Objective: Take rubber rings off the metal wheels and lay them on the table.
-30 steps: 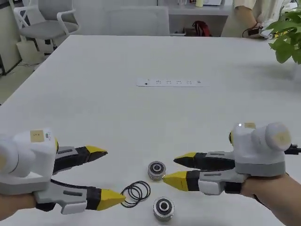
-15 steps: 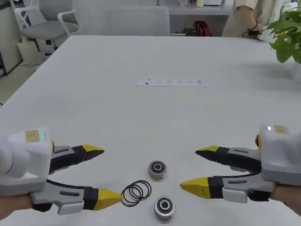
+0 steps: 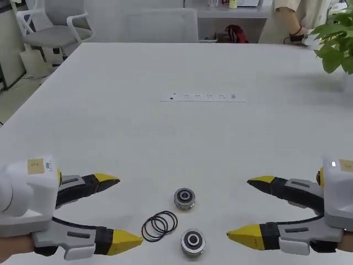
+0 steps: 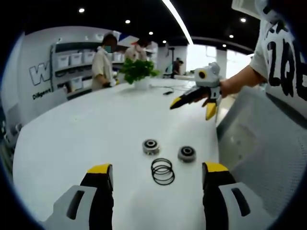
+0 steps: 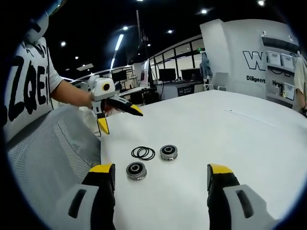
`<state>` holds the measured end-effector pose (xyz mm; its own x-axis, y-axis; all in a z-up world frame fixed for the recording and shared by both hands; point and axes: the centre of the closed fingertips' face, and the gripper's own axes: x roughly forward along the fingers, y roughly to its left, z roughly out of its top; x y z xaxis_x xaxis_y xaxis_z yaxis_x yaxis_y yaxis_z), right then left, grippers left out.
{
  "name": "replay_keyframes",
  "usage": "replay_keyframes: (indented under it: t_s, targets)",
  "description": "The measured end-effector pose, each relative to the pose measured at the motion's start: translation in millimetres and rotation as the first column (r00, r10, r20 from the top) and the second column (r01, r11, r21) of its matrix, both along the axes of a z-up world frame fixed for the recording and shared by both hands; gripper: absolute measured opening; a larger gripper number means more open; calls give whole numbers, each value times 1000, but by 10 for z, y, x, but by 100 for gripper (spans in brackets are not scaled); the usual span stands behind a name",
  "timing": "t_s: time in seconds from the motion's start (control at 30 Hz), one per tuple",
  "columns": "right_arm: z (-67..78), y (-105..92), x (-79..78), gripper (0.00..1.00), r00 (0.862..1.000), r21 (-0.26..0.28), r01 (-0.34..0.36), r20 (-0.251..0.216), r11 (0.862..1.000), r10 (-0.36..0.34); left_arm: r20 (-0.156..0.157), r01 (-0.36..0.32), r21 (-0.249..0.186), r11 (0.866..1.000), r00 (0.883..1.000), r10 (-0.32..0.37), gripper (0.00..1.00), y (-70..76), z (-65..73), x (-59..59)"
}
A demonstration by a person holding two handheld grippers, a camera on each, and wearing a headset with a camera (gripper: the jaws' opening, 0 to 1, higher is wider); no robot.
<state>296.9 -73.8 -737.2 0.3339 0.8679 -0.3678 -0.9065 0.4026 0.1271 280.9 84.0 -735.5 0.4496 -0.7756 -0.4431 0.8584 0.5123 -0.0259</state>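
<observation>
Two small metal wheels lie flat on the white table [image 3: 165,132]: one [image 3: 184,199] farther from me, one [image 3: 192,241] at the near edge. Black rubber rings [image 3: 159,223] lie in a loose overlapping pile just left of them. My left gripper [image 3: 118,210] is open at the lower left, its yellow tips left of the rings, nothing between them. My right gripper [image 3: 251,208] is open at the lower right, well right of the wheels, also empty. The left gripper view shows the rings [image 4: 162,171] and both wheels [image 4: 150,146] [image 4: 186,153] ahead. The right gripper view shows the rings [image 5: 143,153] and wheels [image 5: 168,152] [image 5: 136,170] too.
A white power strip [image 3: 202,97] lies mid-table. A green plant [image 3: 335,41] stands at the far right edge. An office chair [image 3: 52,27] sits beyond the table's far left corner, and a person [image 3: 292,19] stands behind the far right side.
My right gripper has drawn back to the right, away from the wheels, and its jaws have spread wider. The left gripper has slipped slightly down and left. Wheels and rings have not moved.
</observation>
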Motion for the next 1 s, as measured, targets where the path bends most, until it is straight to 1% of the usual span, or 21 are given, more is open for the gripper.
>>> replay_keyframes:
  t_s: [0.2, 0.5, 0.73, 1.0]
  targets:
    - [-35, -41, -17, 78, 1000, -27, -5, 13, 1000, 6, -3, -1, 5, 1000, 1000, 1, 79, 18, -20, -29]
    - [-116, -69, -52, 83, 1000, -41, -6, 3, 999, 6, -5, -10, 11, 1000, 1000, 10, 83, 52, -59, -43]
    - [-132, -64, -66, 85, 1000, -46, -10, 2, 999, 10, -3, -10, 20, 1000, 1000, 10, 83, 72, -72, -50]
    - [-131, -71, -76, 86, 1000, -40, -4, 1, 999, 4, -2, -14, 21, 1000, 1000, 14, 84, 83, -77, -54]
